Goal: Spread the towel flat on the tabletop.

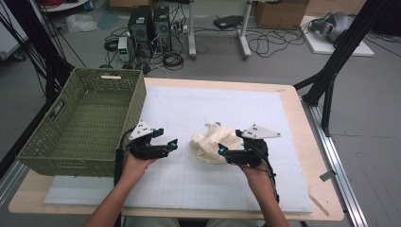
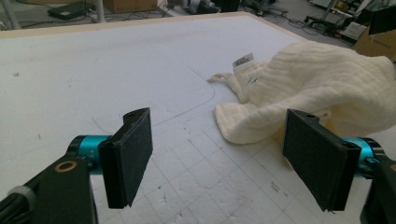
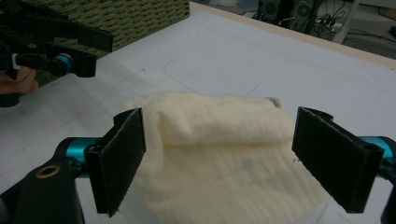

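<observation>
A crumpled cream cloth (image 1: 213,141) lies on the white gridded mat (image 1: 227,109), right of centre. My right gripper (image 1: 230,143) is at the cloth's right side, open. In the right gripper view its wide jaws (image 3: 233,158) stand on either side of the cloth (image 3: 219,140), and the pads do not press on it. My left gripper (image 1: 169,138) is held just left of the cloth, open and with nothing between its jaws. In the left gripper view (image 2: 224,158) the cloth (image 2: 317,84) lies ahead to the right, with a small white label (image 2: 243,59) showing.
A green woven basket (image 1: 80,123) stands on the table's left side, close beside the left hand; it also appears in the right gripper view (image 3: 140,18). The wooden table edge (image 1: 302,142) borders the mat. Computers, cables and black frame legs are on the floor beyond.
</observation>
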Tool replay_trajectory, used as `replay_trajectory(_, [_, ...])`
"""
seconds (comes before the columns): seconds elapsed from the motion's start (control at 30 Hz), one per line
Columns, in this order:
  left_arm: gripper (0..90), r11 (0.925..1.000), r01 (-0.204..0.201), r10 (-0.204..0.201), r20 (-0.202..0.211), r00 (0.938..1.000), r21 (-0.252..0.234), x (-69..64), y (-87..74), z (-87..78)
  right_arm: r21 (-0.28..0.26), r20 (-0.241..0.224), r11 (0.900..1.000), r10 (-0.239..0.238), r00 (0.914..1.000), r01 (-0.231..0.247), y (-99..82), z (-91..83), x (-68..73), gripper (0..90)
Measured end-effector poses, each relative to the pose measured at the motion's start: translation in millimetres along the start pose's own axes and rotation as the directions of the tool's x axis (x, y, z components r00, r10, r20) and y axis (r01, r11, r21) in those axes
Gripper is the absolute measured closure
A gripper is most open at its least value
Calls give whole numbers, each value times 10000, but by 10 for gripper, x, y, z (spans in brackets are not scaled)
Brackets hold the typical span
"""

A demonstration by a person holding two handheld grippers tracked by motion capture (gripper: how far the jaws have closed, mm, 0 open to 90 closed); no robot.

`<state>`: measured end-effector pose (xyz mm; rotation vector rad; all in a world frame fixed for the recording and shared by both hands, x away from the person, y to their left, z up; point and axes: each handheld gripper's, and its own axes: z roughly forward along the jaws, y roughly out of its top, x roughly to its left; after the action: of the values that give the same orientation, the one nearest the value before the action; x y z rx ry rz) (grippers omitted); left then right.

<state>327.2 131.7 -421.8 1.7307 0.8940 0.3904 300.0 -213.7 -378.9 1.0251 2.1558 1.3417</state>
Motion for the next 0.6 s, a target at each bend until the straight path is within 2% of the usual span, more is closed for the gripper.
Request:
replay_trajectory(0.07, [251,10000,6,-6,11,10000,6,1,0,0,133,-227,9998,-133,9997,136,106,100,60,184])
replay_trajectory(0.13, [251,10000,-7,7,-2,10000,8,0,0,1,138,-300,9998,-148,9994,152,127,121,73,203])
replay_trajectory(0.17, [252,10000,-9,9,-18,10000,34,0,-1,1,167,-558,9994,-286,9980,296,185,188,119,216])
replay_trajectory(0.27, [252,10000,11,-11,8,10000,51,-1,-2,2,361,-755,9983,-429,9962,457,223,261,165,262])
replay_trajectory(0.3, [252,10000,-4,4,2,10000,61,-2,-3,2,724,-1137,9952,-577,9918,662,240,337,206,366])
replay_trajectory(0.33, [253,10000,0,0,6,10000,58,-2,-3,2,924,-1279,9920,-741,9890,863,241,370,230,417])
replay_trajectory(0.4, [254,10000,2,-2,19,10000,67,-1,-1,-1,1249,-1319,9847,-1048,9857,1214,232,409,261,577])
replay_trajectory(0.47, [255,10000,5,-5,22,10000,67,-2,-2,1,1547,-1406,9765,-1283,9817,1498,223,414,266,694])
replay_trajectory(0.5, [256,10000,16,-16,27,10000,66,-2,-4,4,1570,-1390,9755,-1325,9814,1539,222,405,262,741])
replay_trajectory(0.53, [256,10000,16,-16,27,10000,66,-2,-4,4,1570,-1390,9755,-1325,9814,1539,222,405,262,741])
replay_trajectory(0.57, [256,10000,32,-32,23,10000,57,-3,-4,5,1496,-1345,9752,-1432,9805,1629,221,344,243,814])
replay_trajectory(0.6, [256,10000,32,-32,20,10000,64,-2,-4,5,1507,-1265,9750,-1450,9813,1635,220,310,229,815])
